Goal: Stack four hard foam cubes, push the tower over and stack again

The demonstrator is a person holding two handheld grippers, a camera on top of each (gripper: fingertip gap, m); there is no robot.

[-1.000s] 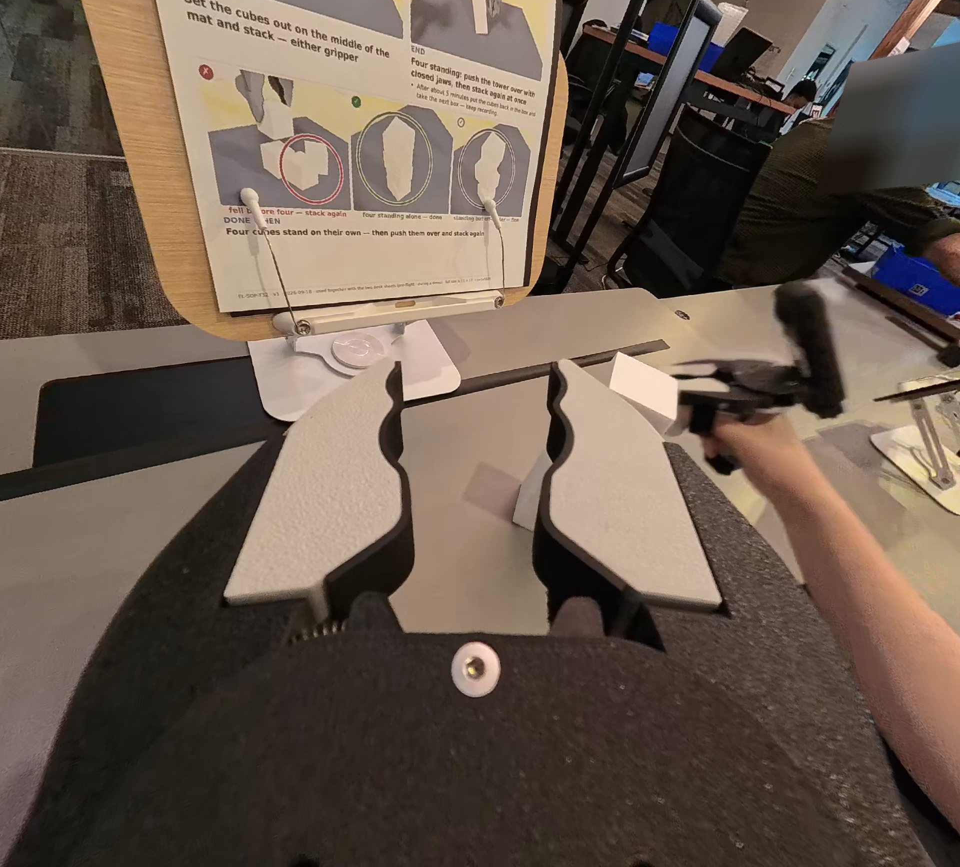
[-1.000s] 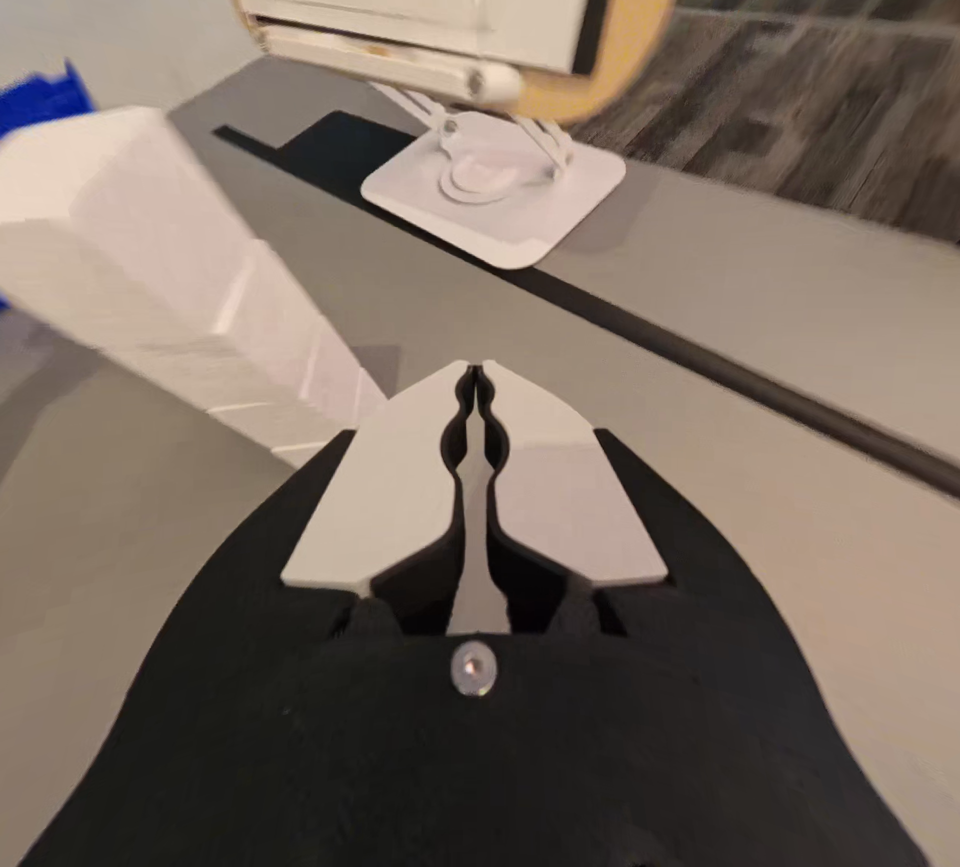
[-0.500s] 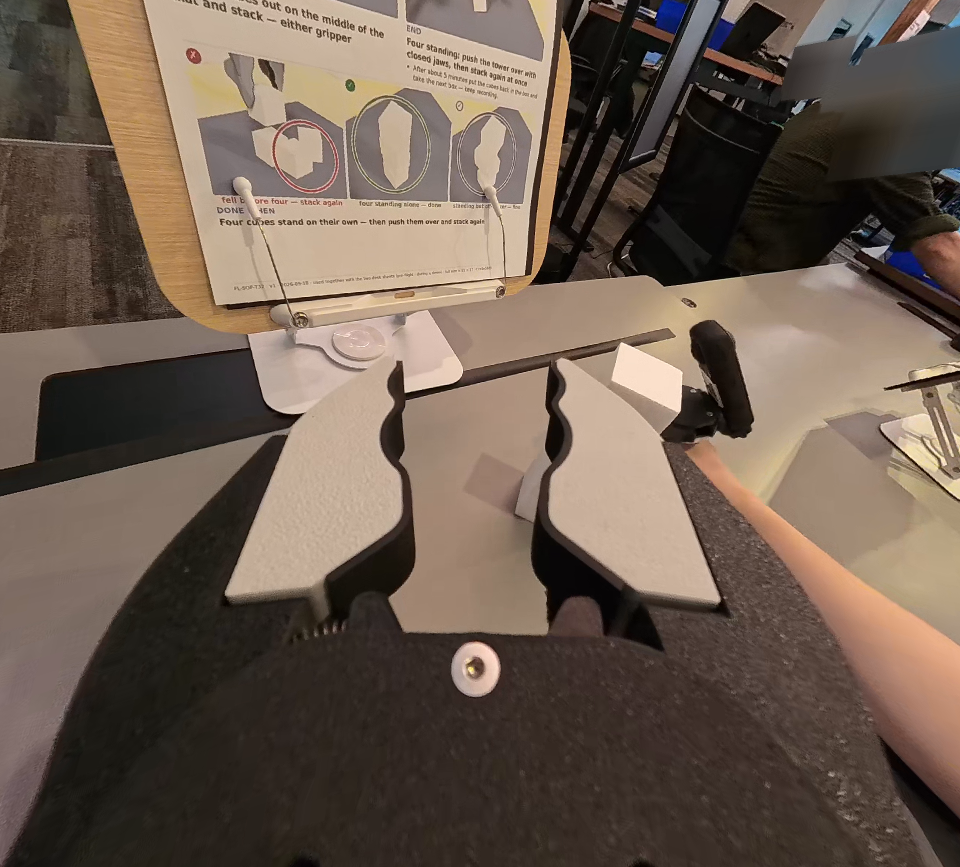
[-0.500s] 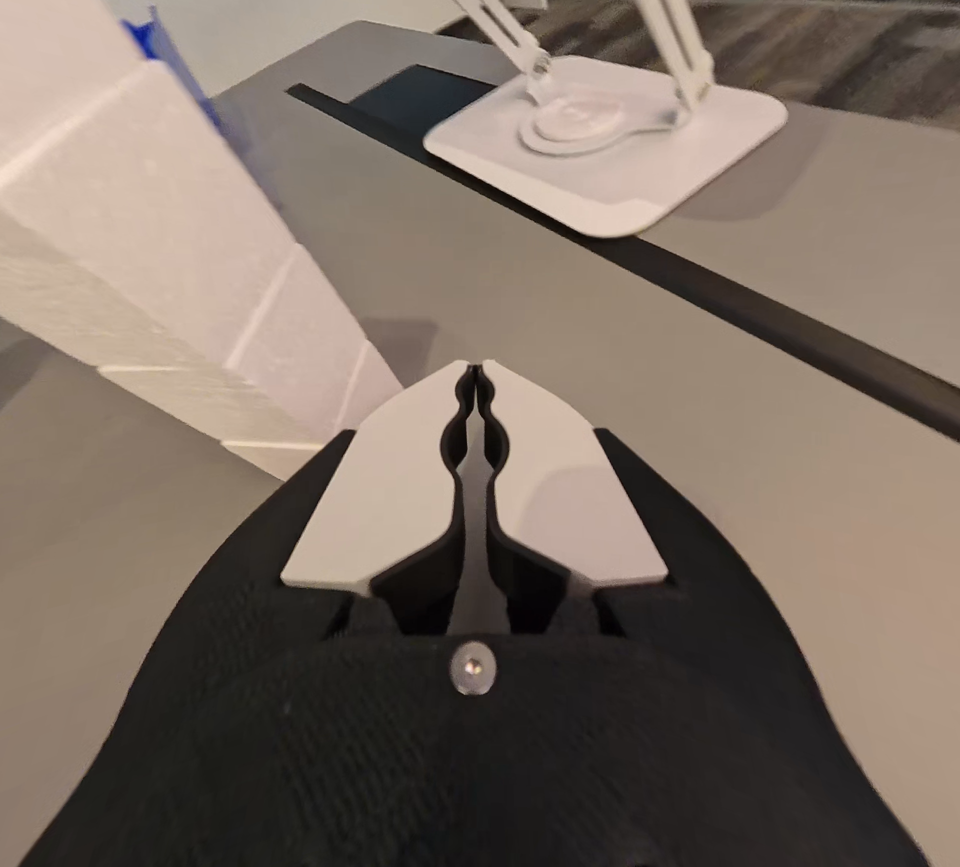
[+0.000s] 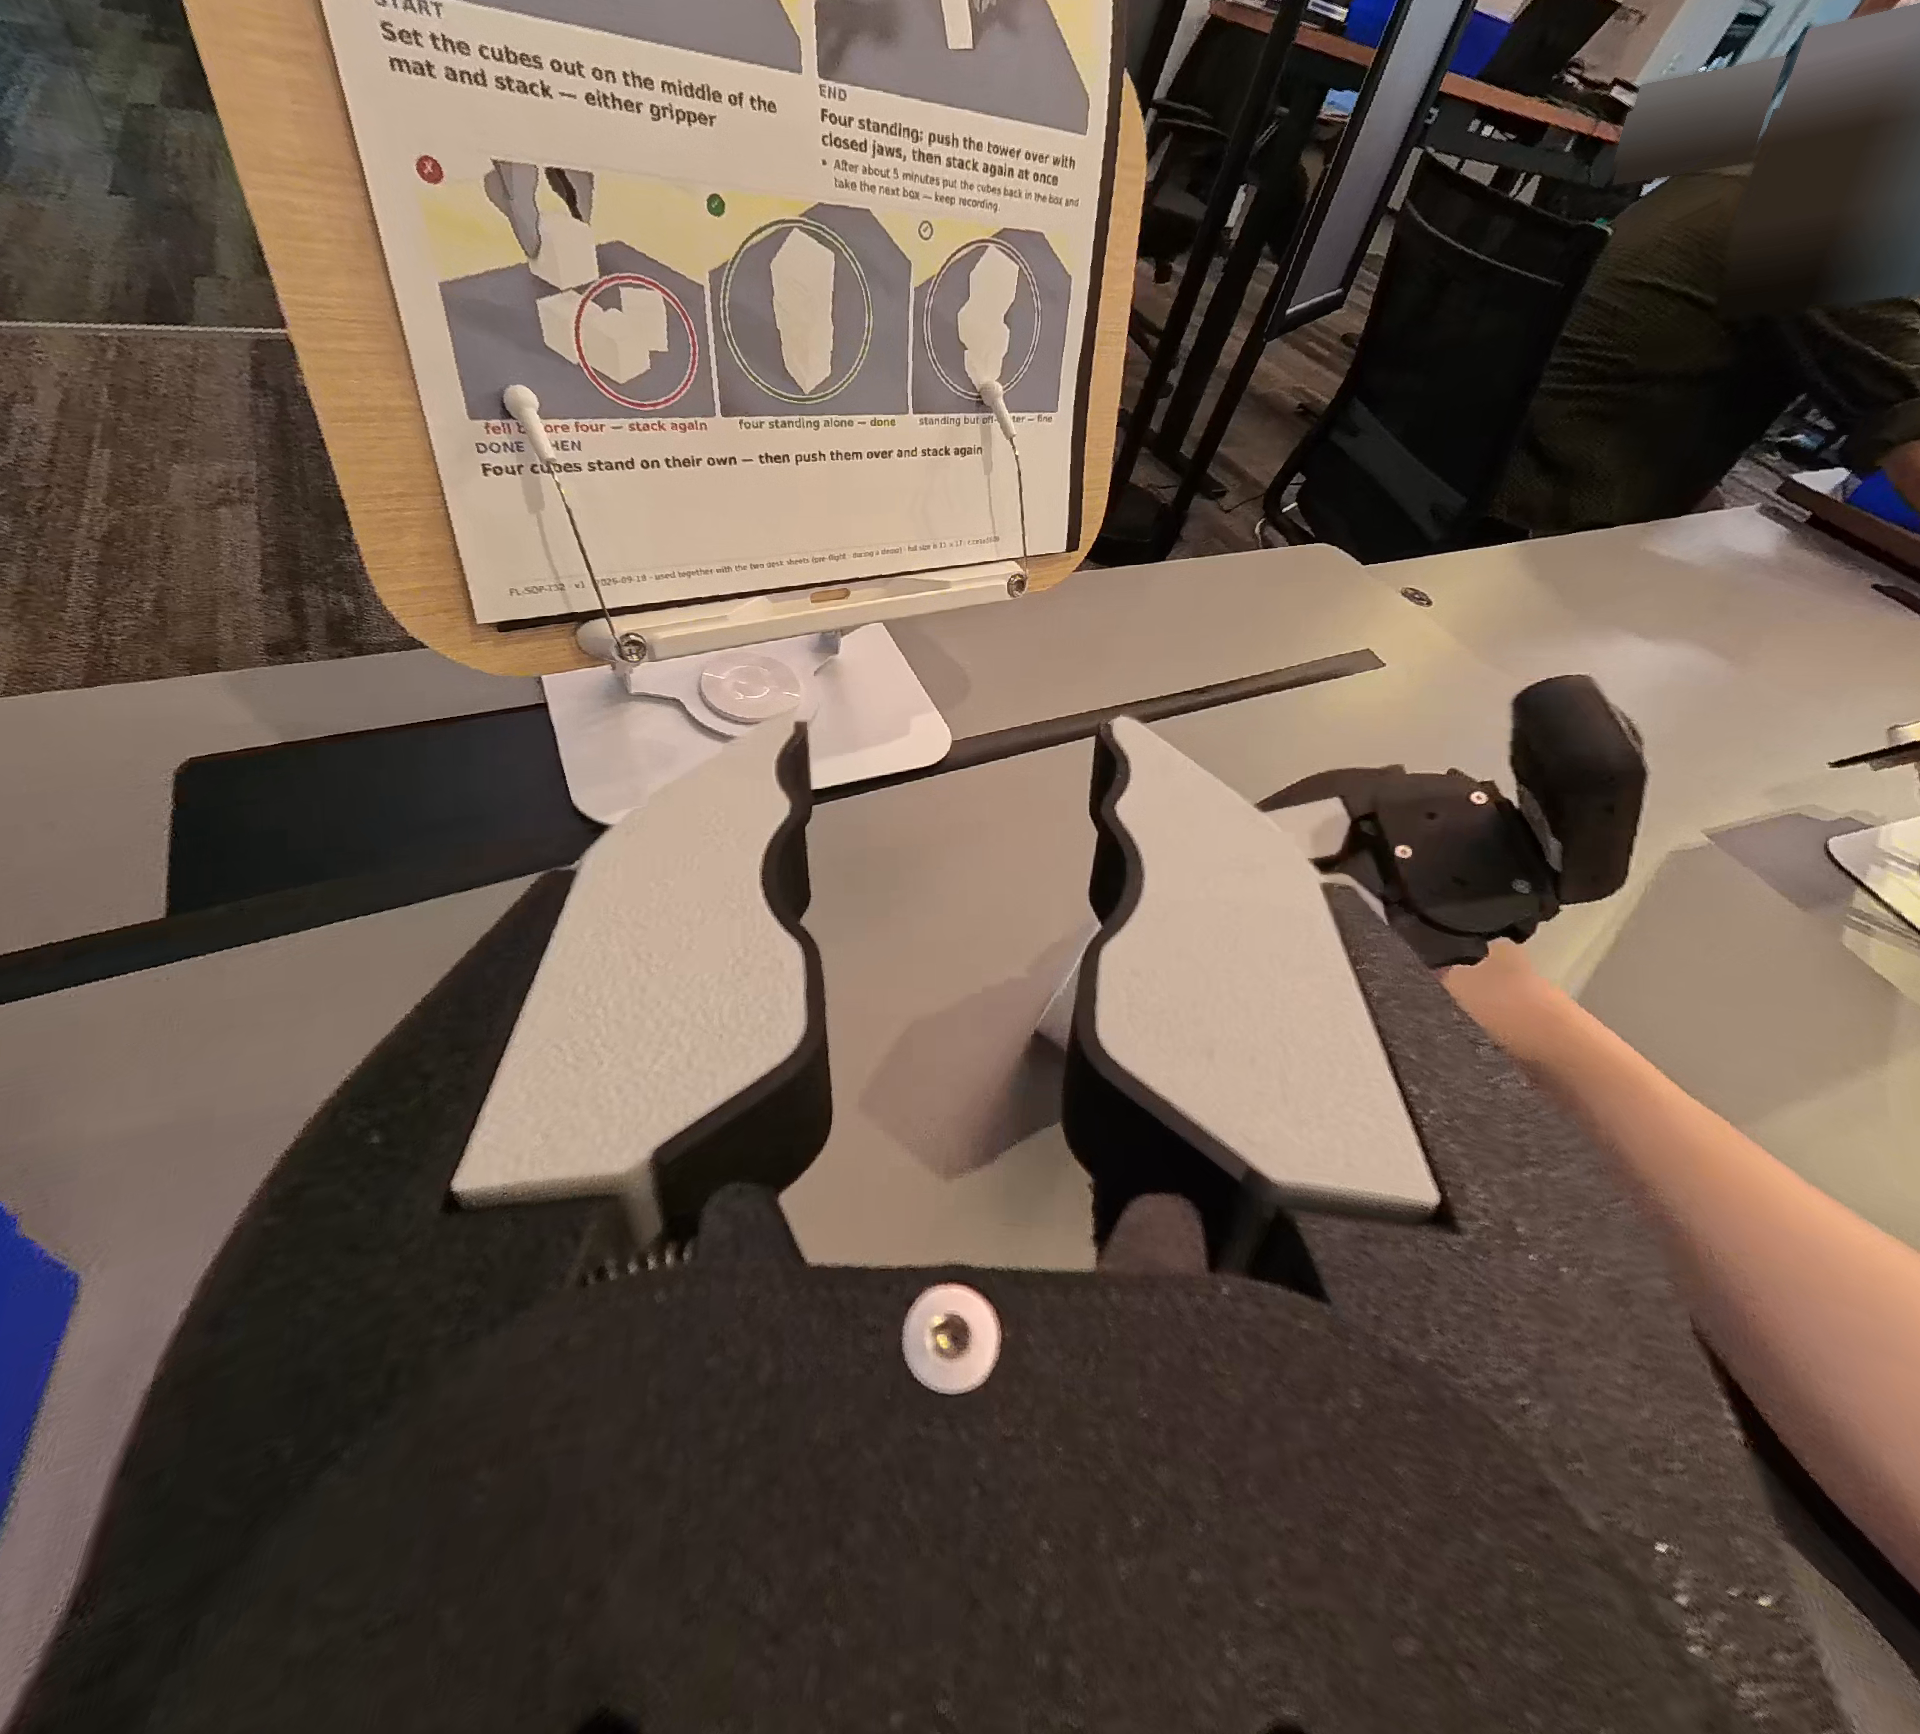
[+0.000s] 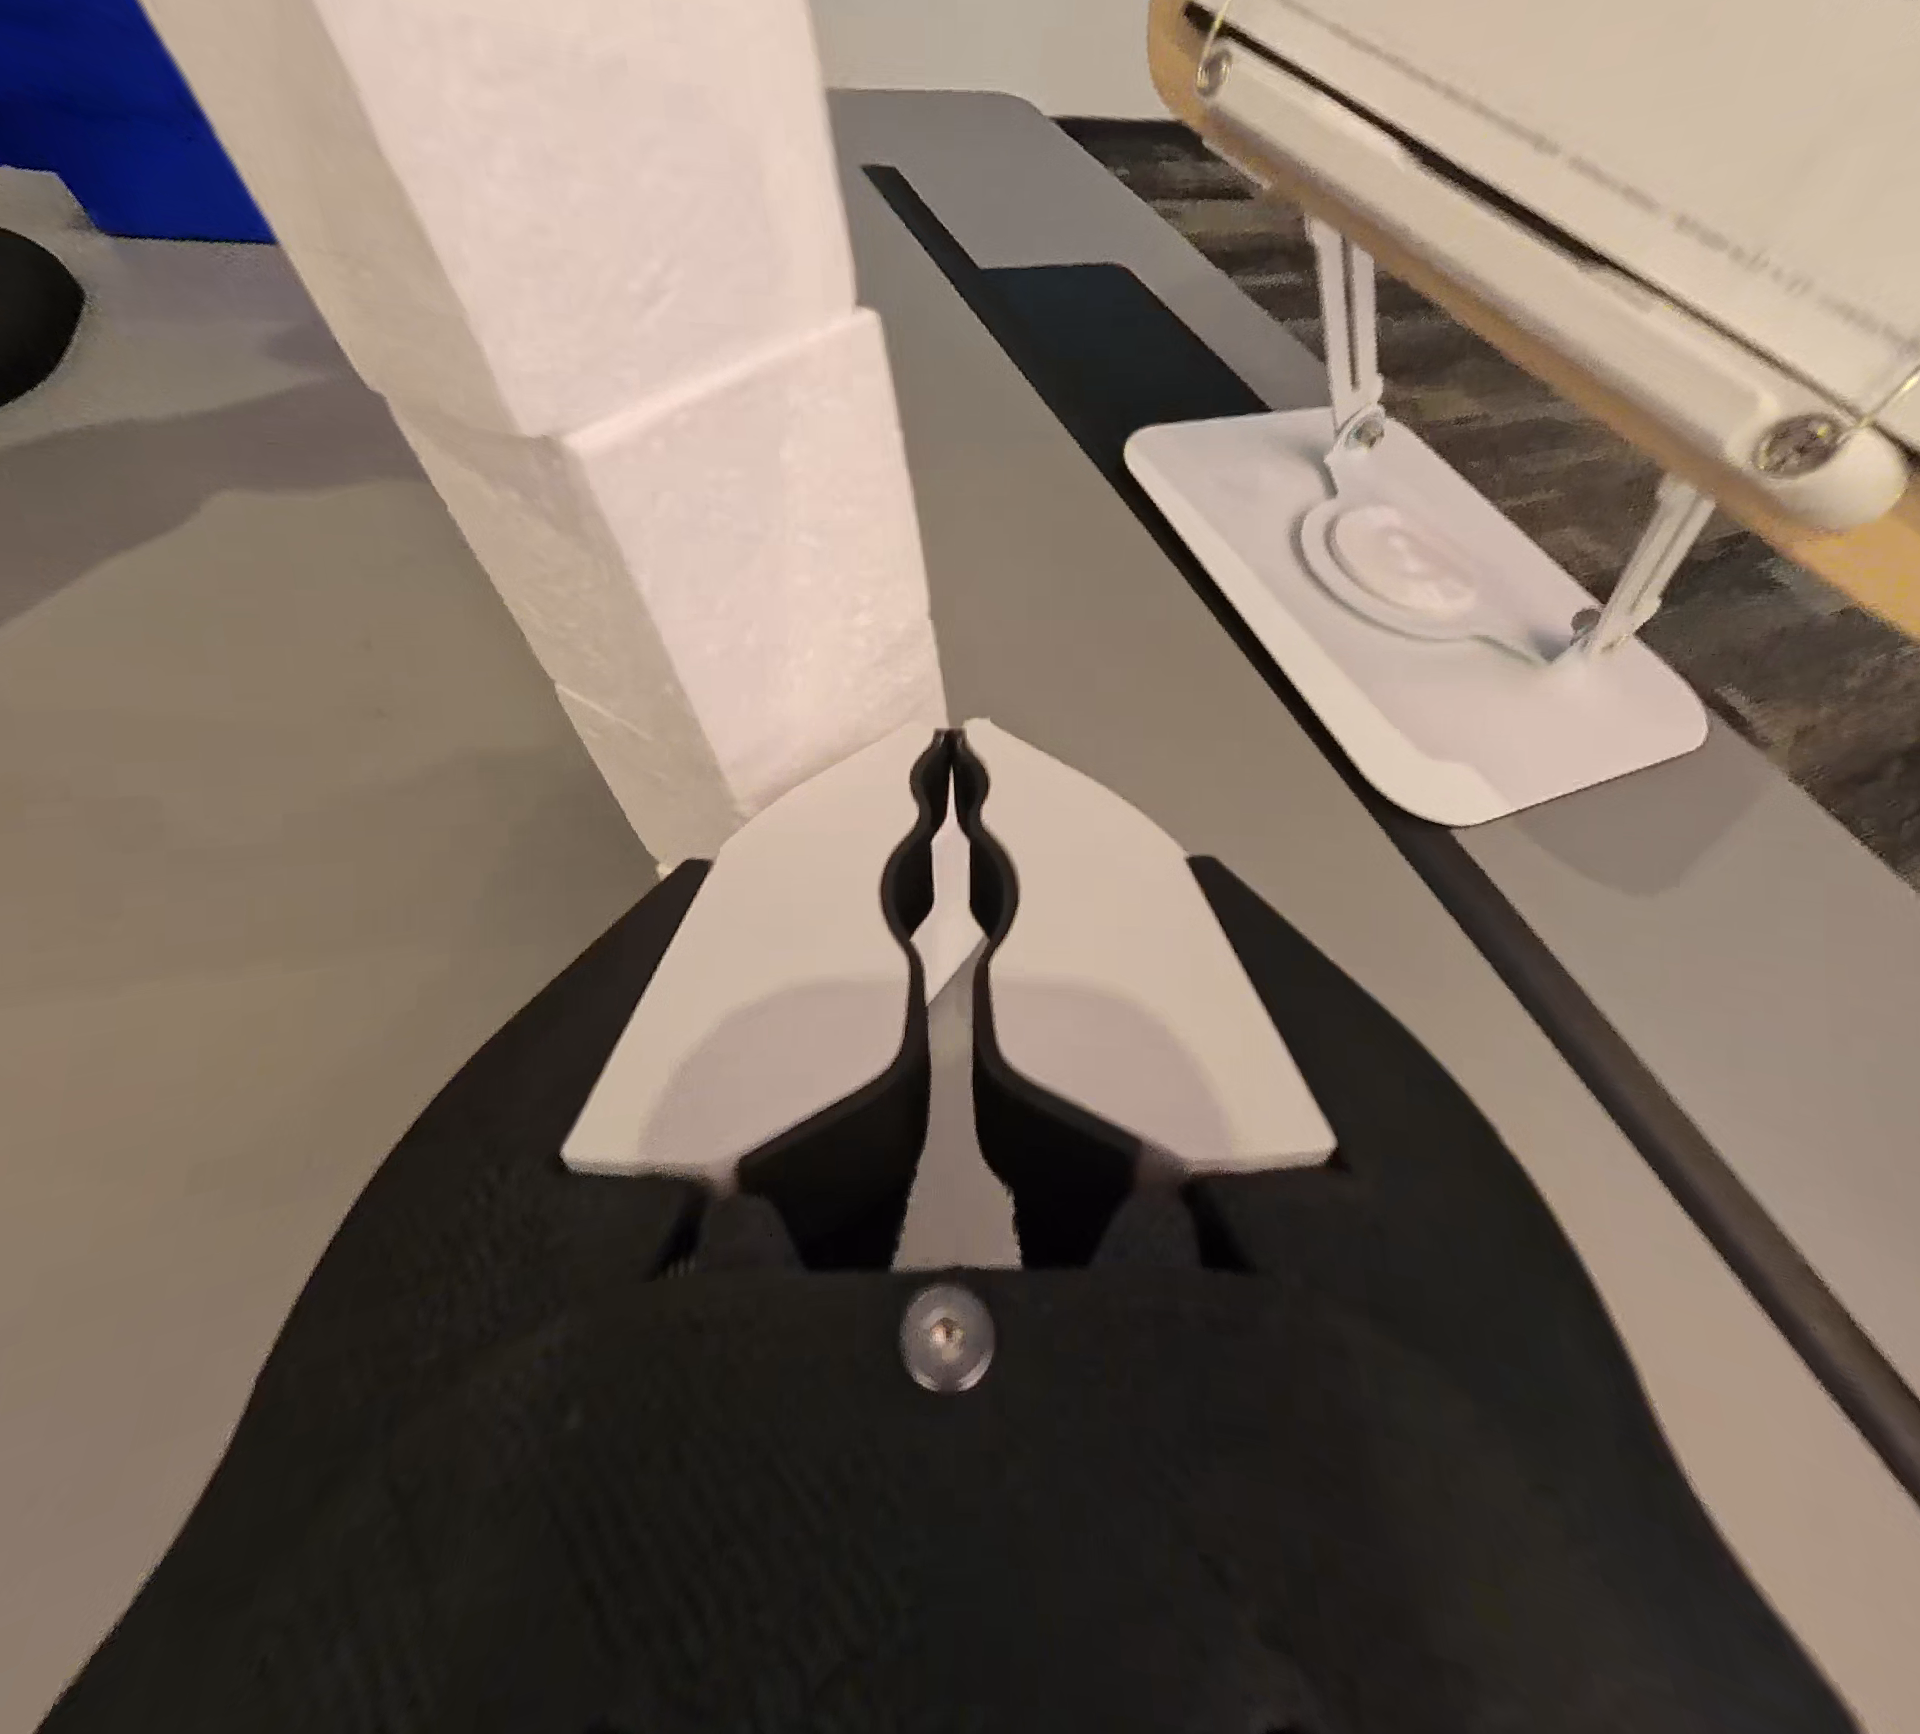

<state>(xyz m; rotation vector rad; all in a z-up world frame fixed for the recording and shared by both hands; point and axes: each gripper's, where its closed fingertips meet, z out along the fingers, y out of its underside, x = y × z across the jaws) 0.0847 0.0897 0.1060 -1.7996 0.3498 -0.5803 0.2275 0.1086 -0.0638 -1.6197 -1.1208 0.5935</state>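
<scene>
Two grippers are shown: the right gripper (image 6: 956, 739), fingers pressed together, touches the white foam cube tower (image 6: 582, 250); the left gripper (image 5: 945, 749) is held spread apart over the bare grey mat (image 5: 935, 874).

Right tongs (image 6: 954, 739), grey-white fingers pressed together, tips at foot of tall white hard-foam cube tower (image 6: 582, 230), touching or just short: cannot tell. Tower on flat grey surface (image 6: 260, 749), cubes slightly offset. White flat-based stand (image 6: 1403, 604) right, carrying wooden board with paper sheet (image 6: 1558, 22). Blue bin (image 6: 94, 95) far left.
</scene>
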